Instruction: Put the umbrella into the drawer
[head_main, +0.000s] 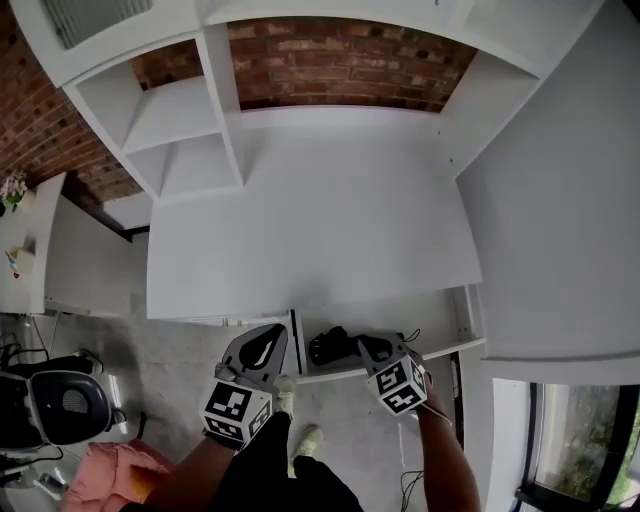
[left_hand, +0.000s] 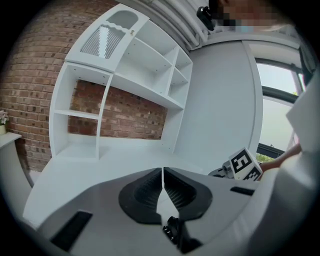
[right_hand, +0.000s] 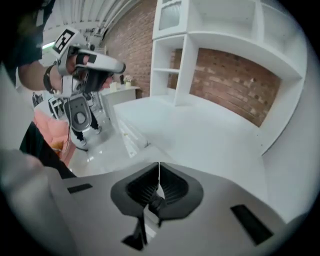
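- Head view shows the white table (head_main: 300, 200) with its shelving against the brick wall, and nothing lying on its top.
- Under the table's front edge, the drawer (head_main: 440, 322) is pulled out towards me.
- The folded black umbrella (head_main: 332, 346) lies inside the drawer at its left end, so I judge the placing itself is all but finished.
- My right gripper (head_main: 368, 347) is down at the drawer, its tips right beside the umbrella's near end. In the right gripper view its jaws are pressed together. A dark bit with a thin strip shows low between them, and I cannot tell whether that is the umbrella's strap.
- My left gripper (head_main: 272, 335) hangs just left of the drawer, near it but off the umbrella, with its jaws closed on nothing.
- Next, I reckon, I should lift the right gripper straight out. If a strap is caught, I would open the jaws first so the umbrella is not dragged back out. After that the drawer could be pushed shut.
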